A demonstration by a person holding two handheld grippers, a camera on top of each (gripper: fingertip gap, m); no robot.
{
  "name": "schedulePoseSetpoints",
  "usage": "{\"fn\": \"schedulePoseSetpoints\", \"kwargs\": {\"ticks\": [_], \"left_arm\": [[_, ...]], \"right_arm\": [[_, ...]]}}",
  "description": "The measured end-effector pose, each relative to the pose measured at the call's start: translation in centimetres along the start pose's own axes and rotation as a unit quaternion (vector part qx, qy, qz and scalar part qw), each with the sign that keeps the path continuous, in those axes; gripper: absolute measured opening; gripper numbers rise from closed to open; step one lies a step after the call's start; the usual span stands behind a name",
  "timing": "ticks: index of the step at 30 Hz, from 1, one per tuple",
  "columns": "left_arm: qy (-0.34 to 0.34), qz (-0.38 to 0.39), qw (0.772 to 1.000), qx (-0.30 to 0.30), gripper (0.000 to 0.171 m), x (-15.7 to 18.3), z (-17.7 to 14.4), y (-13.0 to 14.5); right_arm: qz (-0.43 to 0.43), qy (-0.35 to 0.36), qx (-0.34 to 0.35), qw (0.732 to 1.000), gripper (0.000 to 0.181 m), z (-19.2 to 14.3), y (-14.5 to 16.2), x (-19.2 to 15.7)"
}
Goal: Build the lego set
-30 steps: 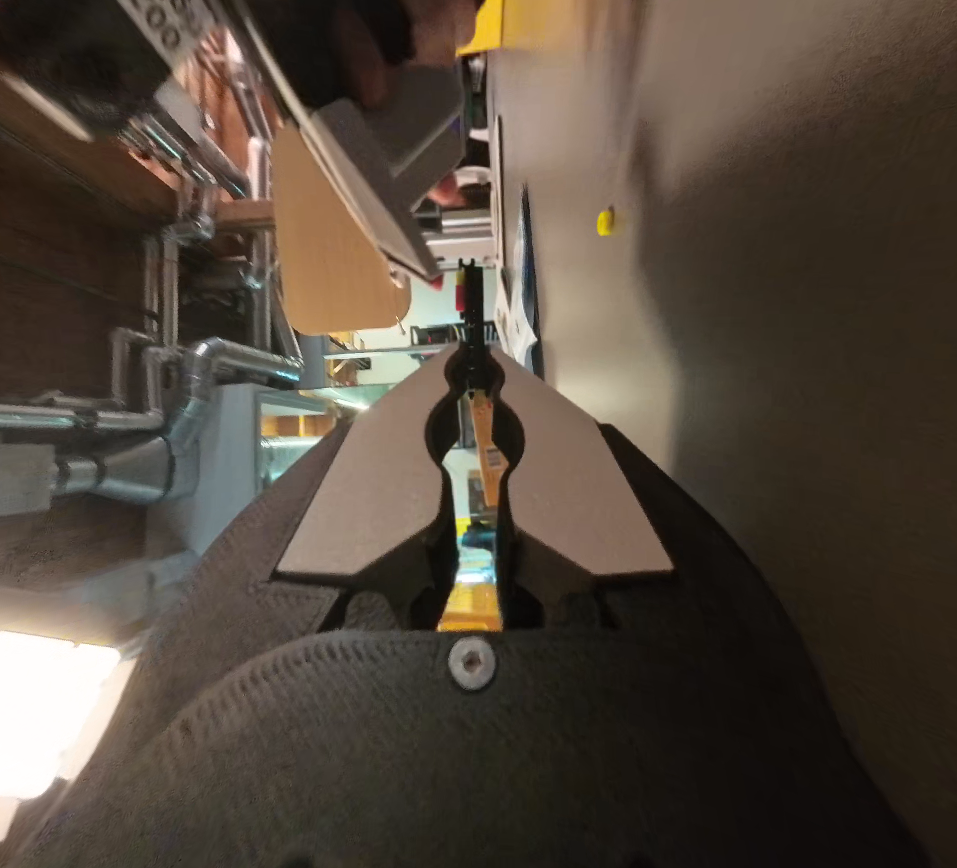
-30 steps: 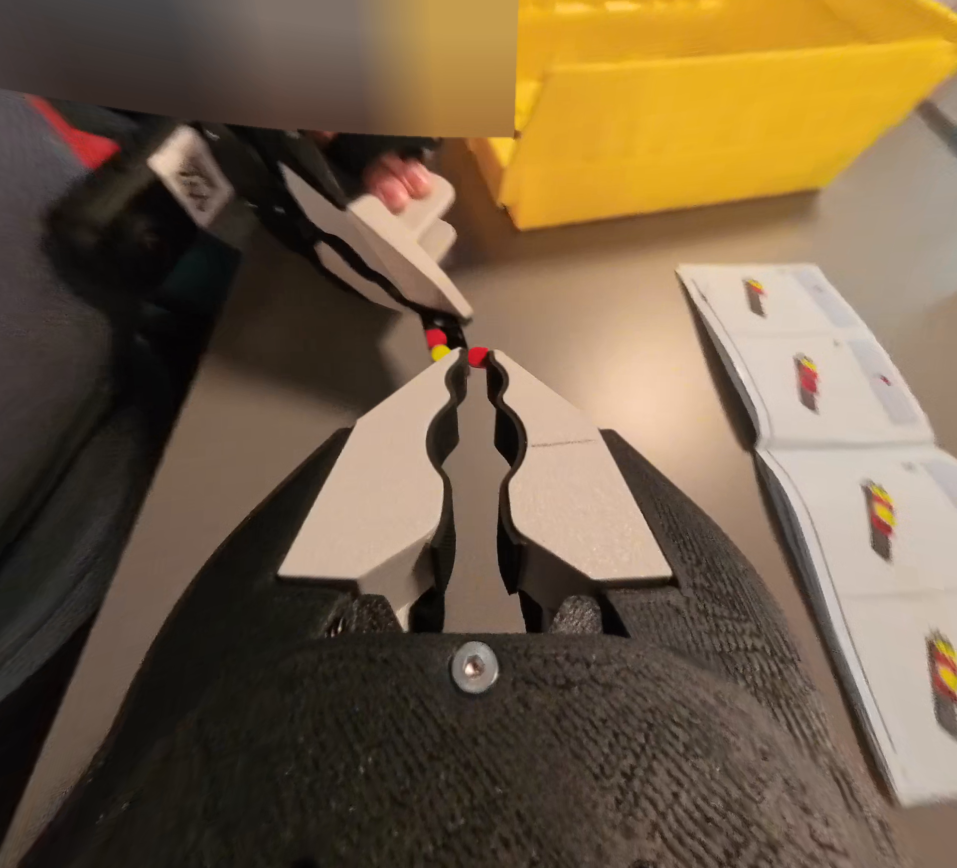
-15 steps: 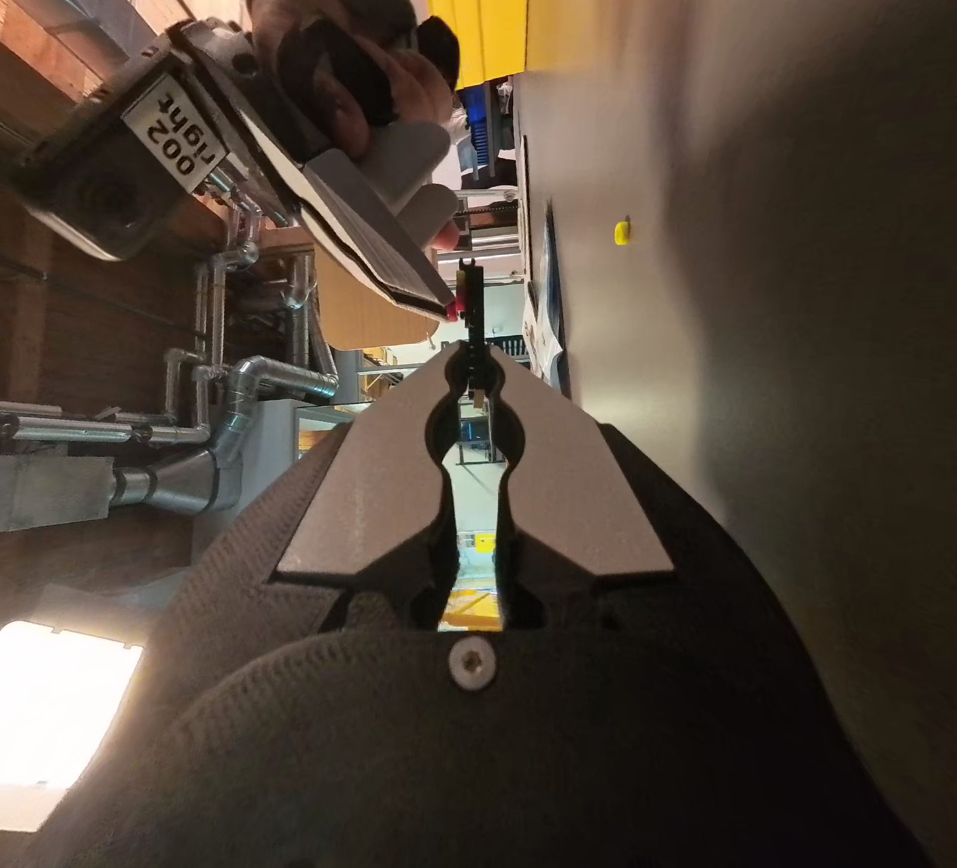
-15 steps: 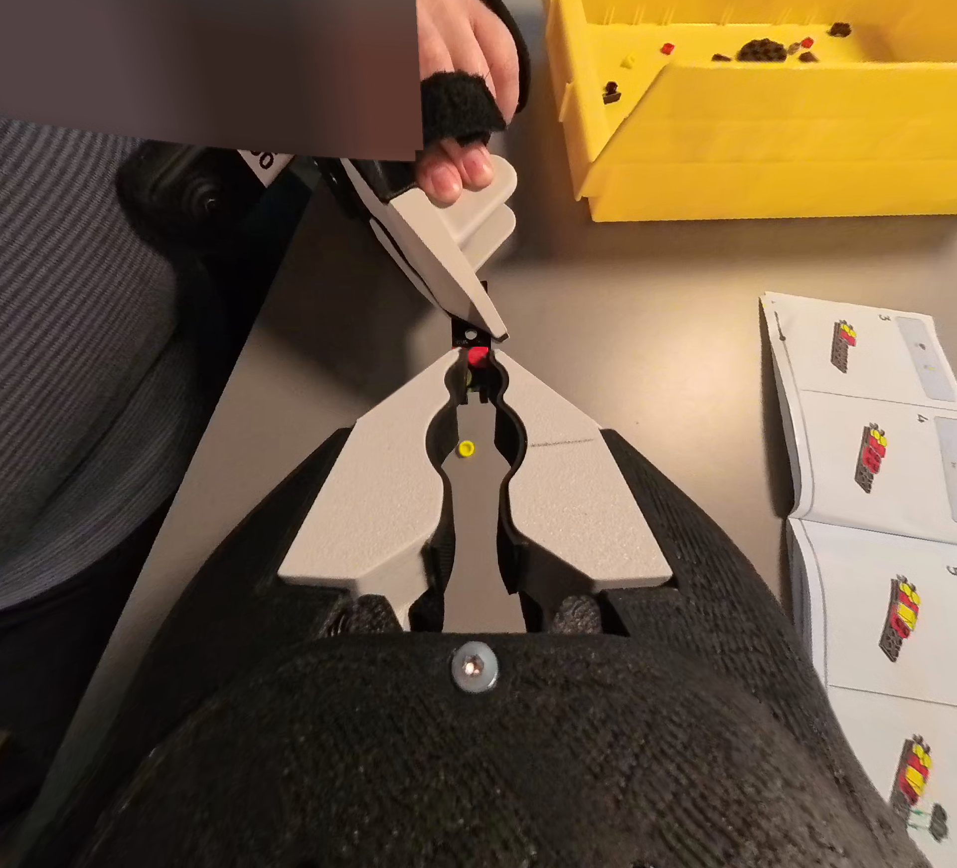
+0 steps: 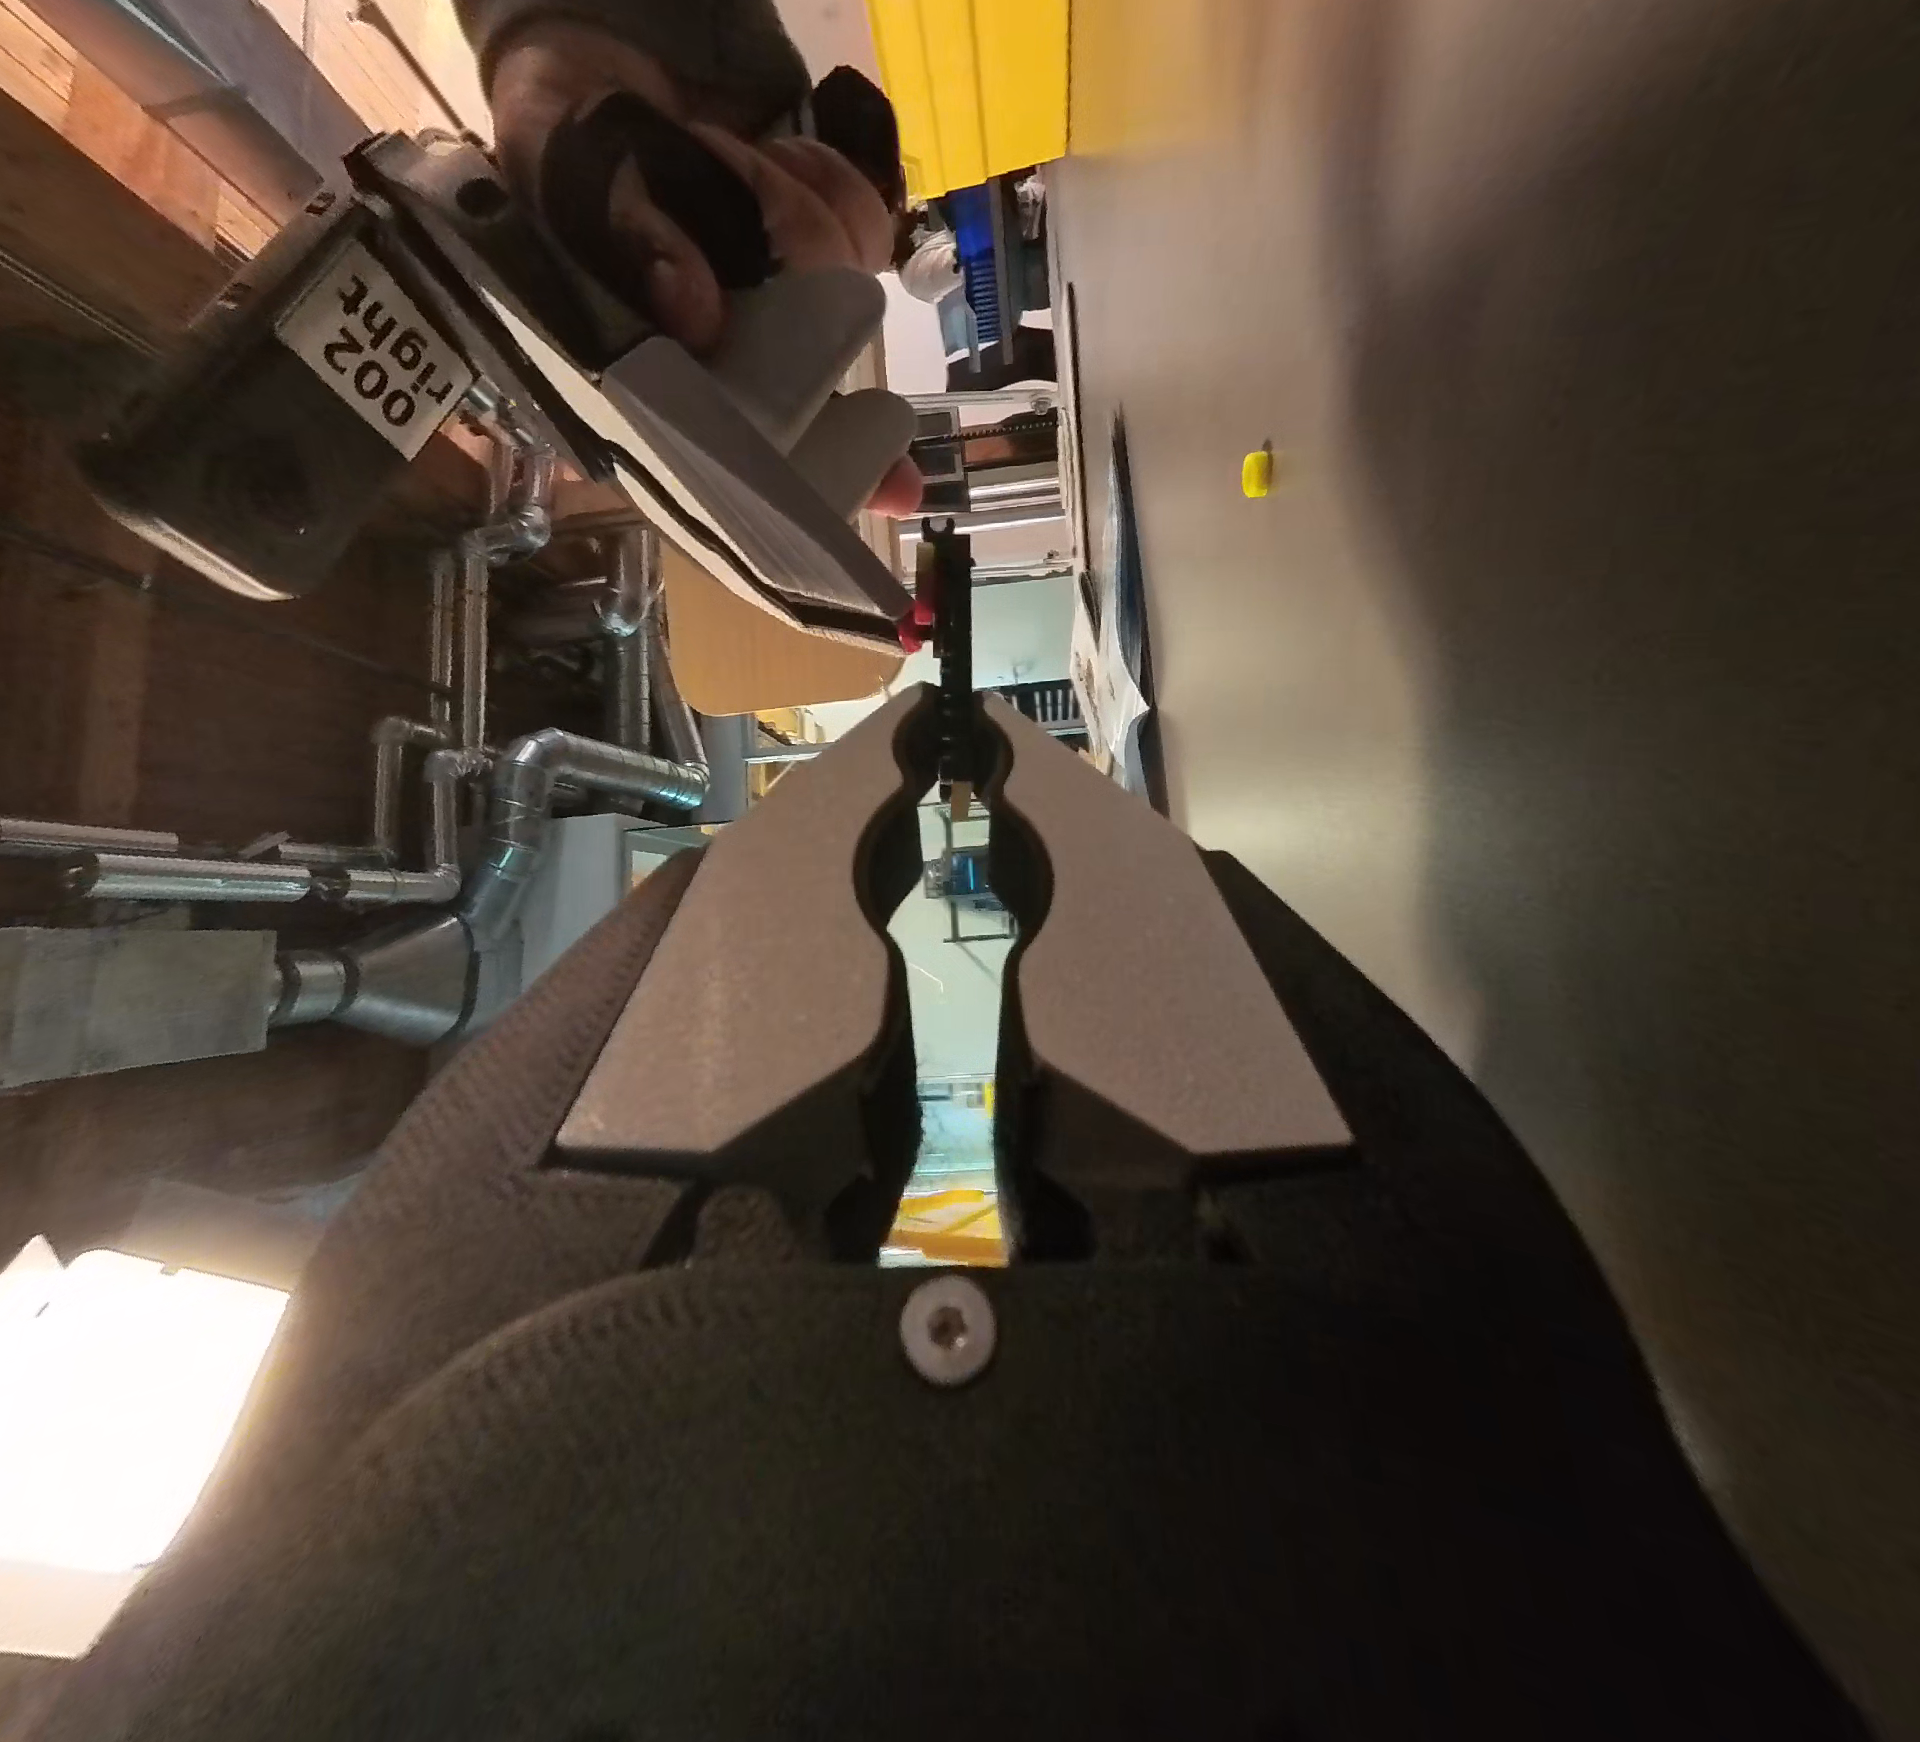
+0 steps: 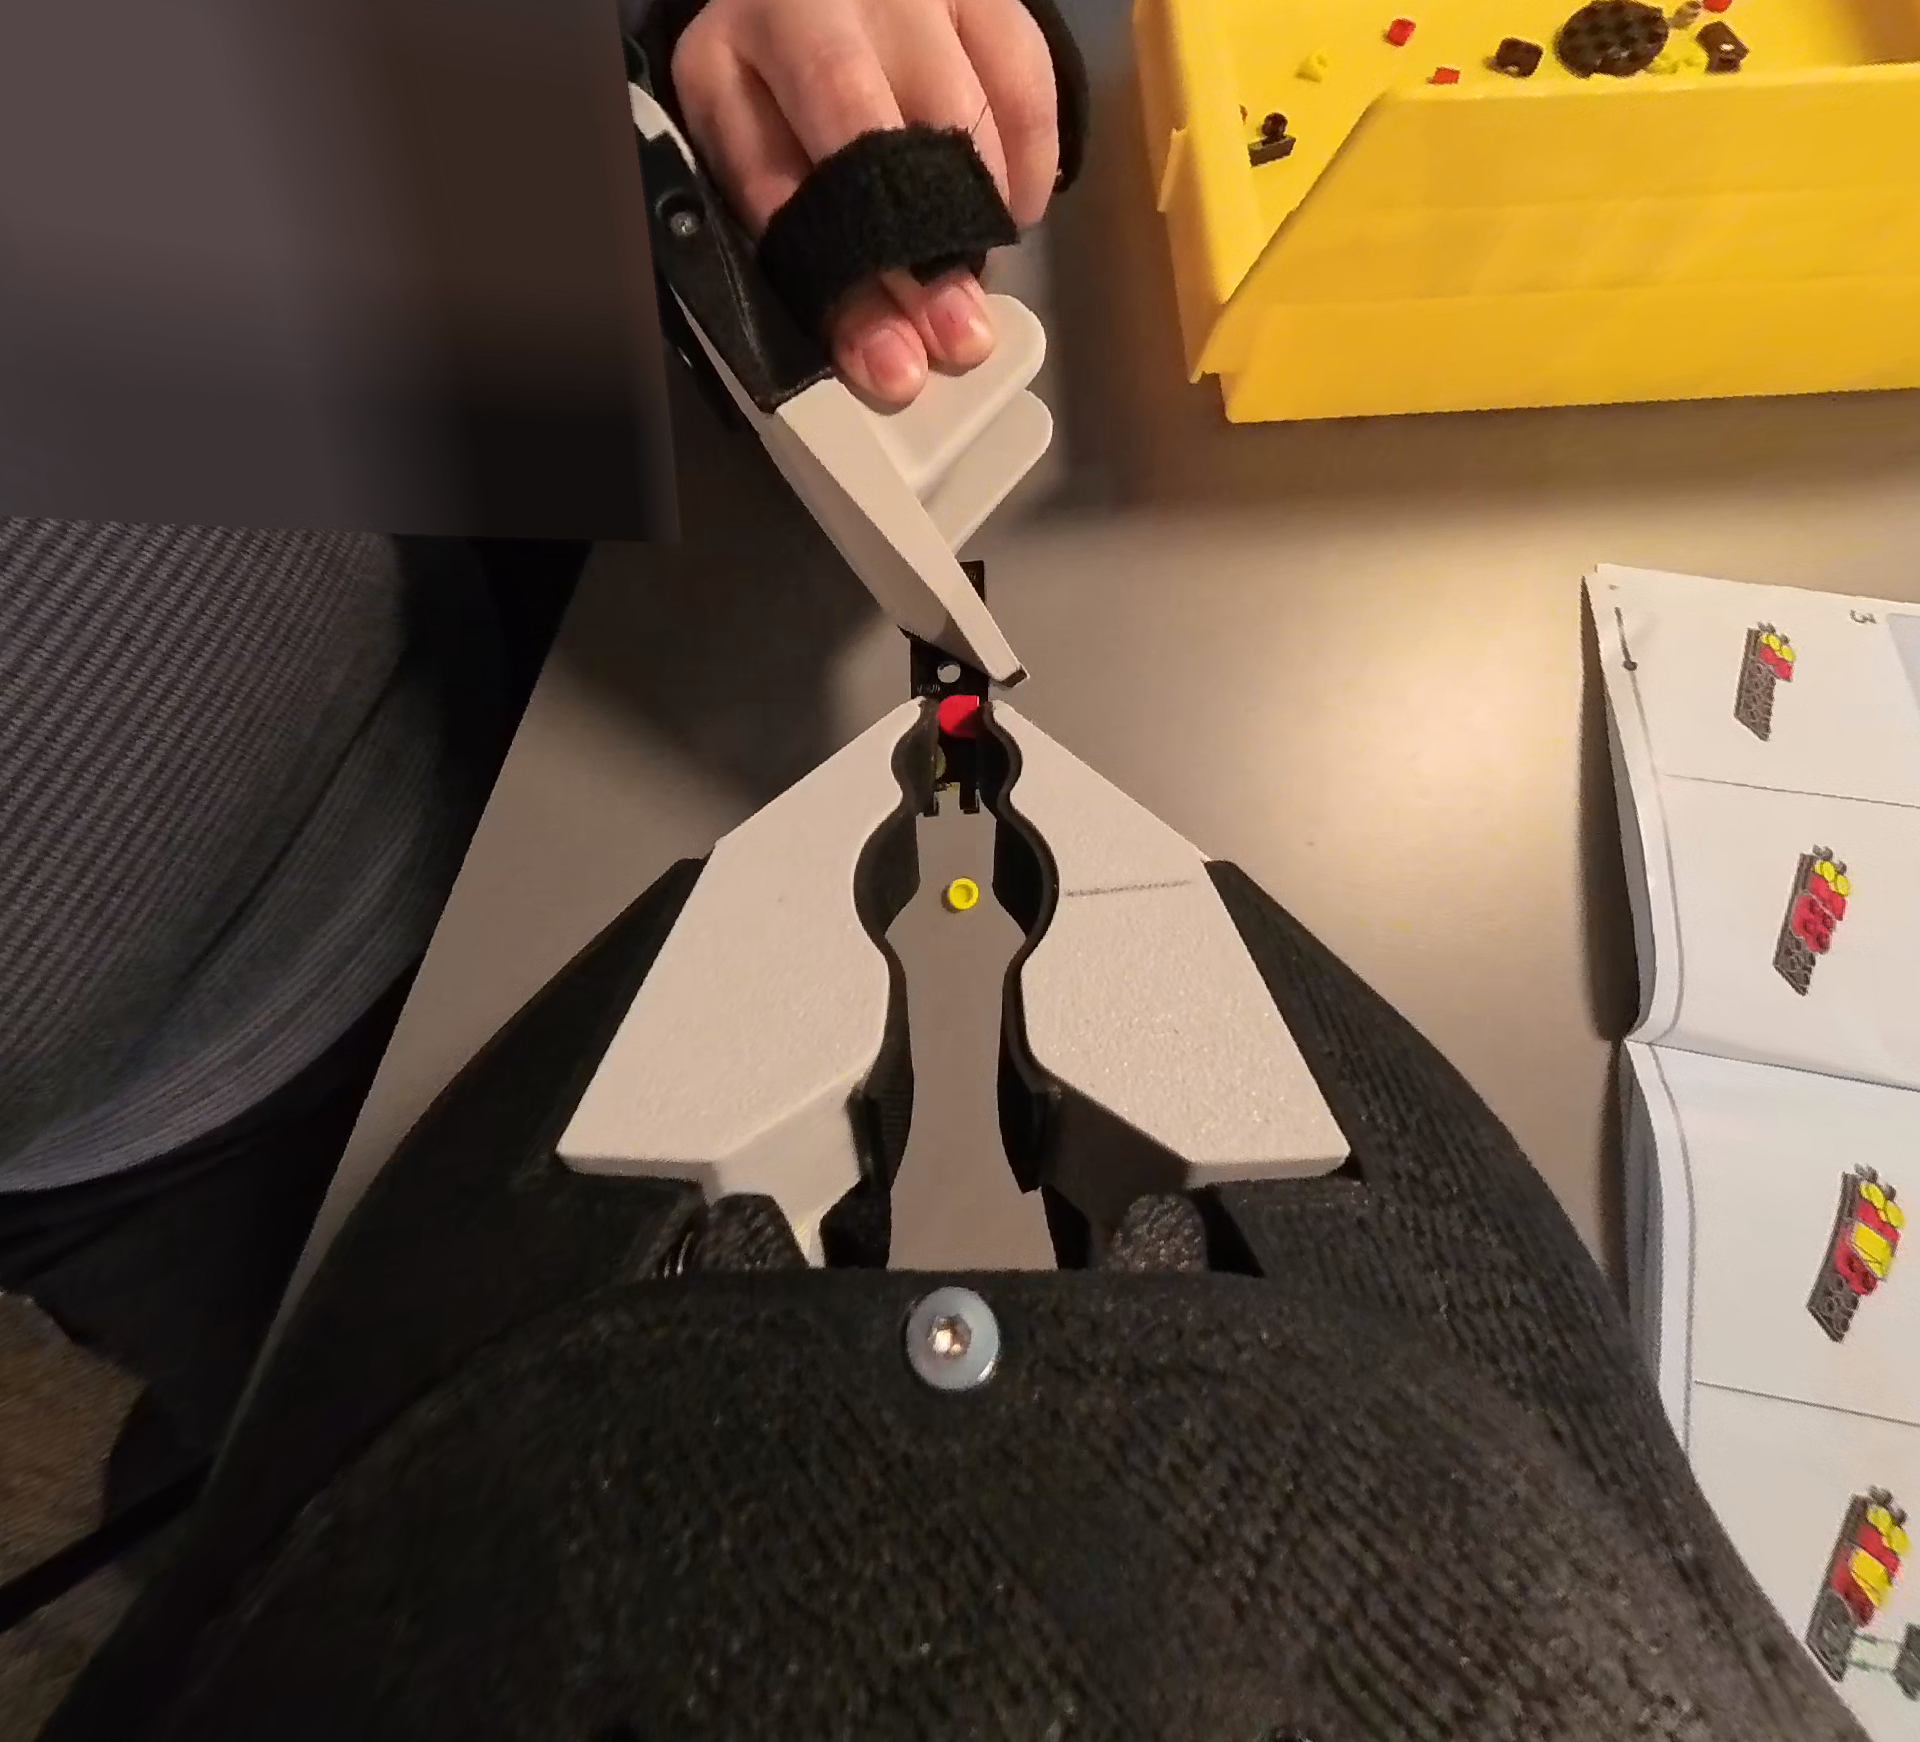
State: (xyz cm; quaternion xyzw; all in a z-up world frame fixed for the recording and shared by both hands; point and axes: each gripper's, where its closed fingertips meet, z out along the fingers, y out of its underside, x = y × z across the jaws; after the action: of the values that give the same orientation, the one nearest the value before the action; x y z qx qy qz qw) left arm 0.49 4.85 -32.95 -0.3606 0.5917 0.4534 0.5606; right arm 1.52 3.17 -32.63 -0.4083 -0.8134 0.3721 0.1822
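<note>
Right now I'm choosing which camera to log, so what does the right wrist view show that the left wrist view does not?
Only the right wrist view shows the loose pieces inside the yellow bin, the instruction booklet's pictured steps and the person's left hand. Only the left wrist view shows ceiling pipes and the right hand. Both show the black lego plate held by the left gripper, the red round piece in the right gripper, and a loose yellow round piece.

Left wrist view: dim, rolled sideways; blown-out glare panel (image 5: 125,1380) at lower left, worktop (image 5: 1558,549) soft and shadowed. Right wrist view: bright, even overhead light, sharp centre; worktop (image 6: 1299,653) shows soft shadows; wide-angle bending at edges.
</note>
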Motion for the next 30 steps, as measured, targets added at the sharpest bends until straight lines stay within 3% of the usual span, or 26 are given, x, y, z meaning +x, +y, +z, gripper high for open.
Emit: {"fn": "schedulePoseSetpoints", "kwargs": {"ticks": [24, 30], "left_arm": [[0.0, 0.007, 1.0, 0.002, 0.004, -0.1, -0.24, -0.09], [0.002, 0.007, 1.0, 0.0, 0.004, -0.07, -0.27, -0.04]], "right_arm": [[0.015, -0.016, -0.01, 1.0, 0.009, 0.09, 0.15, -0.15], [0.001, 0.004, 0.007, 1.0, 0.024, -0.59, -0.13, -0.14]]}}
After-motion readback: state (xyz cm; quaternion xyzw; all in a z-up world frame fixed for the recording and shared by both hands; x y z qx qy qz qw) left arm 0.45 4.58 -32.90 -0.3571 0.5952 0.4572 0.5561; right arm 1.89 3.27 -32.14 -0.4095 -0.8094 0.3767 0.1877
